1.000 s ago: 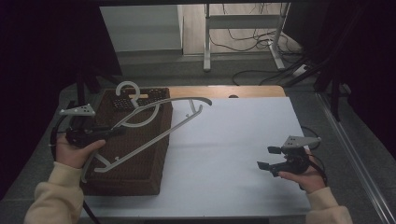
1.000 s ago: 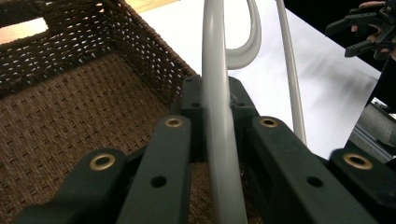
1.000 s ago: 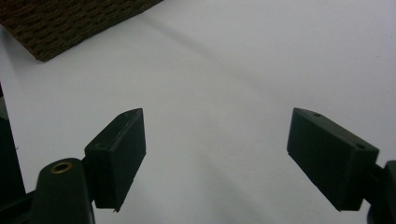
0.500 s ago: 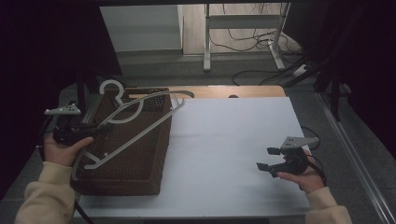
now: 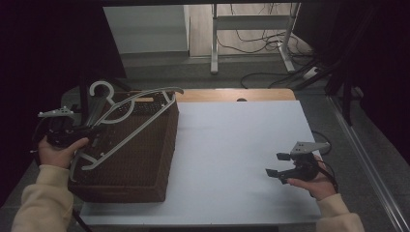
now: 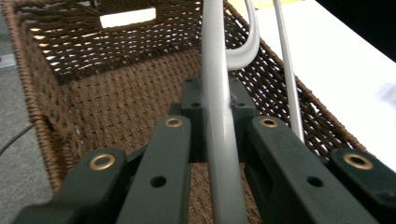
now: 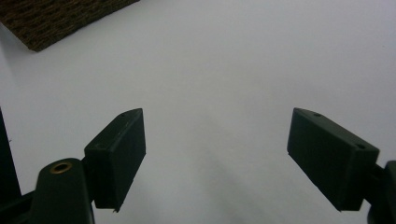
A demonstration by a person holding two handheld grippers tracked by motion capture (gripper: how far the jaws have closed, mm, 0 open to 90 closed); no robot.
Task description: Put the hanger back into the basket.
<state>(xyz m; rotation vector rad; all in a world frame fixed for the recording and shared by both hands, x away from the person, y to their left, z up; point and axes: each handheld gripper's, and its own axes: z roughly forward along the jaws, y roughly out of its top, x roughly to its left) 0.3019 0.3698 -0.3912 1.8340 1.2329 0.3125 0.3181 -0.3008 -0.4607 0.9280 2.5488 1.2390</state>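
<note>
My left tool (image 5: 92,131) is clamped on the grey coat hanger (image 5: 130,121), gripping one arm of it between its jaws. The hanger slants over the open wicker basket (image 5: 145,159) just beyond that tool, its hook up at the far side. My right tool (image 5: 276,165) stands wide and empty above the white counter (image 5: 232,145), well apart from the basket.

Left gripper (image 6: 219,140) looks down into a brown wicker basket (image 6: 116,93). Its two black jaws are closed on a pale grey hanger (image 6: 217,116) — the bar runs straight up between them, clamped. Further hanger bars curve and slant over the basket's right wall. A slot handle shows lit in the far wall. White table surface (image 6: 345,60) lies beside the basket — on the right
</note>
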